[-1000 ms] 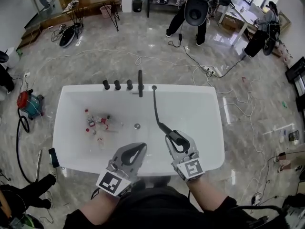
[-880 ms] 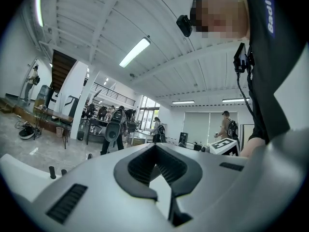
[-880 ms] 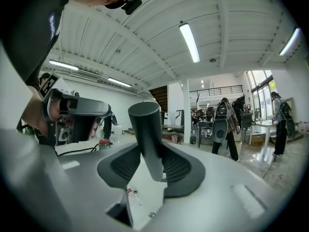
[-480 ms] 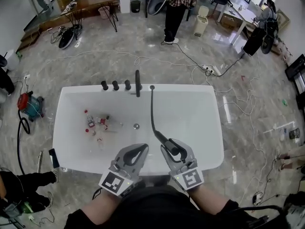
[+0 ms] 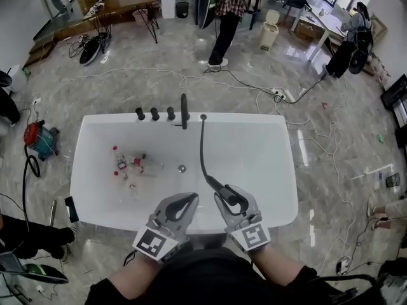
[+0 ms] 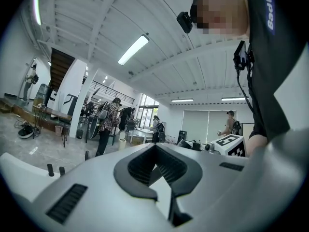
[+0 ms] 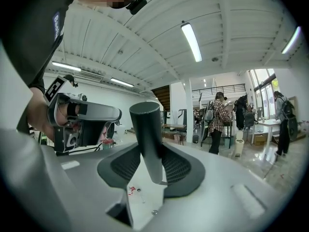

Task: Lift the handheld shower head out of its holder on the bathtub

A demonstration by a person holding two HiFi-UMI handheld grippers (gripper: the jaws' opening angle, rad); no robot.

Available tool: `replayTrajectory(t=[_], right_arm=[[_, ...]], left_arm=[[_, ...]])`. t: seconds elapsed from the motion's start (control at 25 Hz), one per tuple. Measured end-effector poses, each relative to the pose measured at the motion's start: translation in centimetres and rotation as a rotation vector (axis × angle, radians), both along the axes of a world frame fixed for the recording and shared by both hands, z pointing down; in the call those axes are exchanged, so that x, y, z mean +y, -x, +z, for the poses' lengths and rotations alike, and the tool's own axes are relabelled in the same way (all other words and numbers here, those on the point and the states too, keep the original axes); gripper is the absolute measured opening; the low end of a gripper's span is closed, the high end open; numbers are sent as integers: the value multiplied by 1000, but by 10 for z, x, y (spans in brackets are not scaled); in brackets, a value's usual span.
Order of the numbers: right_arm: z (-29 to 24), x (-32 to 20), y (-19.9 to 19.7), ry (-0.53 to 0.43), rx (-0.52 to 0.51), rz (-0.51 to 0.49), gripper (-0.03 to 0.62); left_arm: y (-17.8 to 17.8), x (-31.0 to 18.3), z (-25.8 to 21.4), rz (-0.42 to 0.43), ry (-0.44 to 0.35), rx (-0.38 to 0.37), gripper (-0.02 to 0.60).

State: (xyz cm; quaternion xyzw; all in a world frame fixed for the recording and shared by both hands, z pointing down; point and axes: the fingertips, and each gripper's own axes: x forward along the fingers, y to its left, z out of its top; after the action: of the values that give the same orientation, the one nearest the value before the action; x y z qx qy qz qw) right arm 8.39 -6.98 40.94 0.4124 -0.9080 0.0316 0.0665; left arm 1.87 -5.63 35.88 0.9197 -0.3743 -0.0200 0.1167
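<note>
The black handheld shower head (image 5: 220,187) hangs over the white bathtub (image 5: 283,170), with my right gripper (image 5: 232,197) shut on its handle. Its black hose (image 5: 202,145) runs back to the holder (image 5: 203,116) on the far rim. In the right gripper view the dark handle (image 7: 147,139) stands upright between the ribbed pads (image 7: 176,167) of the right gripper (image 7: 150,170). My left gripper (image 5: 188,199) hovers beside it over the near rim, shut on nothing. In the left gripper view the left gripper (image 6: 154,153) holds nothing between its pads.
A black spout (image 5: 184,110) and three black knobs (image 5: 154,113) stand on the far rim, left of the holder. Several small red and white items (image 5: 130,164) lie in the tub near the drain (image 5: 182,168). Cables (image 5: 267,91) cross the marble floor. A person (image 5: 226,18) walks at the back.
My right gripper has drawn the shower head a little left and nearer to me. The left gripper has stayed put. The person in the background has walked left.
</note>
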Motion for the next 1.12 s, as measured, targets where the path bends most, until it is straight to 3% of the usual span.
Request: replayTrajectory(t=[1.12], right_arm=[[0, -2, 2, 13, -19, 10, 133]], left_arm=[[3, 16, -1, -10, -5, 0, 0]])
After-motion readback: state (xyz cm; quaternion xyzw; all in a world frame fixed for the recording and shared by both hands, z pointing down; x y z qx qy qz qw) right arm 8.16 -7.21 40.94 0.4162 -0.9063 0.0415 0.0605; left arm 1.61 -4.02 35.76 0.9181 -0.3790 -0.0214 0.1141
